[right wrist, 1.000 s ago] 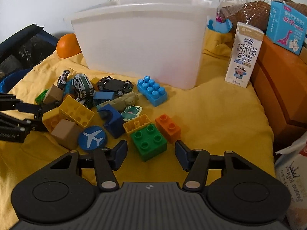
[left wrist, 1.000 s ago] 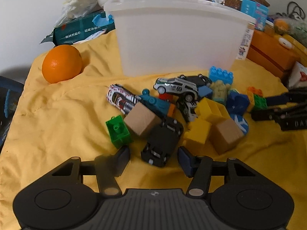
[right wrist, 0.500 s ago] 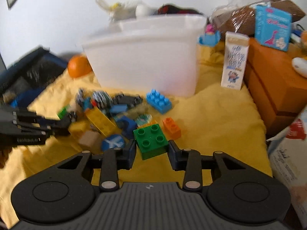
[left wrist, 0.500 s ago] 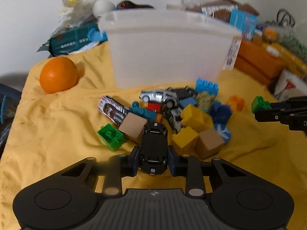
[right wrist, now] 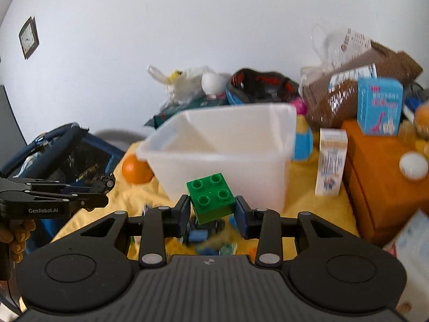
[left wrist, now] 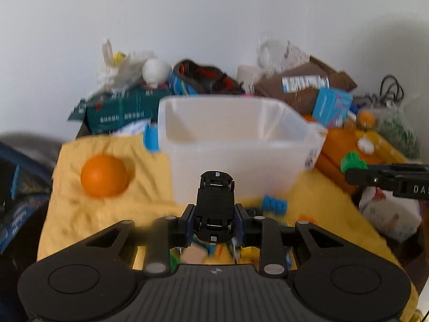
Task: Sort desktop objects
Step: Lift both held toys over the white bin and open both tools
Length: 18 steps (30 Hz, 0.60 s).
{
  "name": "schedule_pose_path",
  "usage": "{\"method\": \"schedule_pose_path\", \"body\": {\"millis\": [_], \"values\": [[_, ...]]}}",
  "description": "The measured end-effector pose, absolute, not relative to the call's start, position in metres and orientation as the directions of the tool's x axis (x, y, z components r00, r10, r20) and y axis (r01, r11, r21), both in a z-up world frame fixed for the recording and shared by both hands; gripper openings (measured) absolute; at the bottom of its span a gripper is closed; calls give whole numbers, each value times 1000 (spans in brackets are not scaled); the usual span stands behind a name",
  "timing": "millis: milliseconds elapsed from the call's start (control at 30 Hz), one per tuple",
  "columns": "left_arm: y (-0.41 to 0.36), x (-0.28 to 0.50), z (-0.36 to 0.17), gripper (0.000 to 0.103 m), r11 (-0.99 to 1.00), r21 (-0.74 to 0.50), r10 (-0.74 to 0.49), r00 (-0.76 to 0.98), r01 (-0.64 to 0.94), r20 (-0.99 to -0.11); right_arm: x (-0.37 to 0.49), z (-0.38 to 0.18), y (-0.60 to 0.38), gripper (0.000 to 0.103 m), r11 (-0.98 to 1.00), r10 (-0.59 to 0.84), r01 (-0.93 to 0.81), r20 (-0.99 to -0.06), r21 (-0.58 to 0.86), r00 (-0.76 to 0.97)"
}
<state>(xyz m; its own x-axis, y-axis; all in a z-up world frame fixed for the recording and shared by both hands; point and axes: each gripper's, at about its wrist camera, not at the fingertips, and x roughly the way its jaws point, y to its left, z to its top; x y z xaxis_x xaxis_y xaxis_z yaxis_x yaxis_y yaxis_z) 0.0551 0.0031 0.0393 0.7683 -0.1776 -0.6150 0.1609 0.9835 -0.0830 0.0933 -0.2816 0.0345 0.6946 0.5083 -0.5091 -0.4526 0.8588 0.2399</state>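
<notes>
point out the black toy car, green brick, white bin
black toy car (left wrist: 215,206), left wrist view, its underside, between the left gripper's fingers
green brick (right wrist: 211,197), right wrist view, its studded top face
white bin (right wrist: 222,170), right wrist view, its front wall

A round orange fruit lies on the wrinkled yellow cloth. A white-and-gold milk carton stands upright beside a big orange box. On this box stands a light blue carton with a dinosaur picture. A square wall clock hangs tilted.
</notes>
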Motion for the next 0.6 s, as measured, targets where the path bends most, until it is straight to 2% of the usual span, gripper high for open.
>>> {"method": "schedule_pose_path", "body": {"millis": [300,600], "values": [[1,102,80,33,986,-78,-166,806,148,-568,130,68,-278,40,851,522,-472,-482,232,704],[0,155,93,33,986,-80,-165,790,146,-591,171,84,-268,40,856,505,-483,-500,184,704]]}}
